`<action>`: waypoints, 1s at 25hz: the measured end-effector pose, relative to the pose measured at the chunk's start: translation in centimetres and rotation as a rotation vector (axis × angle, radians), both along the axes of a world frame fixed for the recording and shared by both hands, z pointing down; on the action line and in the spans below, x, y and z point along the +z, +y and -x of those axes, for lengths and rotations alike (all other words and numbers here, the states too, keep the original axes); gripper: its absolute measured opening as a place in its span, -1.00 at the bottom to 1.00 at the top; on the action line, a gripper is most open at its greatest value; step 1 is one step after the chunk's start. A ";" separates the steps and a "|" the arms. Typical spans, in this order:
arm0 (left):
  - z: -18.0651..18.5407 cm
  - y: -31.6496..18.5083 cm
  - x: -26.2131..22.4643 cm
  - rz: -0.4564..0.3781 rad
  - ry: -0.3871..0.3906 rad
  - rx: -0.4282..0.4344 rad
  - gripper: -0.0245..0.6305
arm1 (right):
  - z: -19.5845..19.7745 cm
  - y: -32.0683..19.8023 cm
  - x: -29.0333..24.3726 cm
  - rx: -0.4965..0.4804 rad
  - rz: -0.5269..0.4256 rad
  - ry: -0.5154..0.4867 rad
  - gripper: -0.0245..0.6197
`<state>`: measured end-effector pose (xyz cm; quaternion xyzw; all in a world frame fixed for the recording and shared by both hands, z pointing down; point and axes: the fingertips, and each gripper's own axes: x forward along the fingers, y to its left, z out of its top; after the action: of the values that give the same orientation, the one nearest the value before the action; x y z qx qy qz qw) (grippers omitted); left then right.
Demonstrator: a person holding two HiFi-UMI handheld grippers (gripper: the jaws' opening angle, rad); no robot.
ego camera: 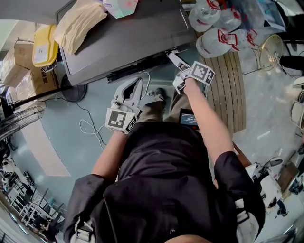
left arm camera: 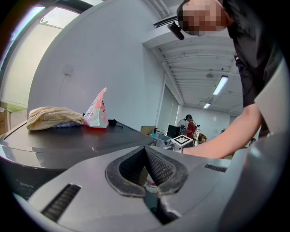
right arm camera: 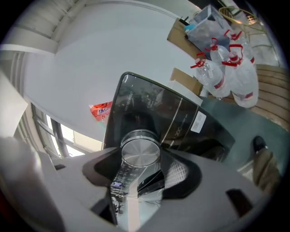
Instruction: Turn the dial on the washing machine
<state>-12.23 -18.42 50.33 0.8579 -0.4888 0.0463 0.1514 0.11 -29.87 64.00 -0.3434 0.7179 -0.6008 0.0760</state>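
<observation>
The grey washing machine [ego camera: 128, 38] stands ahead of me; its glossy black control panel [right arm camera: 181, 118] fills the right gripper view. A round silver dial [right arm camera: 140, 152] sits on that panel between the right gripper's pads, which touch its rim. In the head view my right gripper [ego camera: 172, 54] reaches the machine's front edge, and the dial is hidden behind it there. My left gripper [ego camera: 139, 81] hangs lower in front of the machine, apart from it. Its jaws [left arm camera: 145, 150] are shut with nothing between them.
A beige cloth [ego camera: 78, 23] and a pink packet [ego camera: 121, 5] lie on the machine's lid. Plastic bags of bottles [ego camera: 221, 28] and a slatted wooden board [ego camera: 232, 90] stand at the right. At the left are a yellow container [ego camera: 45, 45], cardboard boxes [ego camera: 19, 66] and a floor cable [ego camera: 88, 126].
</observation>
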 end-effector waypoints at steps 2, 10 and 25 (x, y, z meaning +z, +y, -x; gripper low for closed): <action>0.0 -0.1 0.1 0.005 0.007 -0.002 -0.94 | -0.1 0.0 0.1 0.013 0.024 -0.021 -0.07; -0.1 0.1 0.3 0.010 0.009 -0.003 -0.94 | -0.2 0.0 0.4 0.054 0.089 -0.099 -0.07; -0.4 -0.1 0.1 0.003 0.007 0.002 -0.94 | -0.5 0.1 0.9 0.122 0.191 -0.220 -0.09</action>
<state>-11.85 -18.51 50.41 0.8583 -0.4874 0.0441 0.1546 0.65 -29.76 64.91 -0.3241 0.6224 -0.6948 0.1577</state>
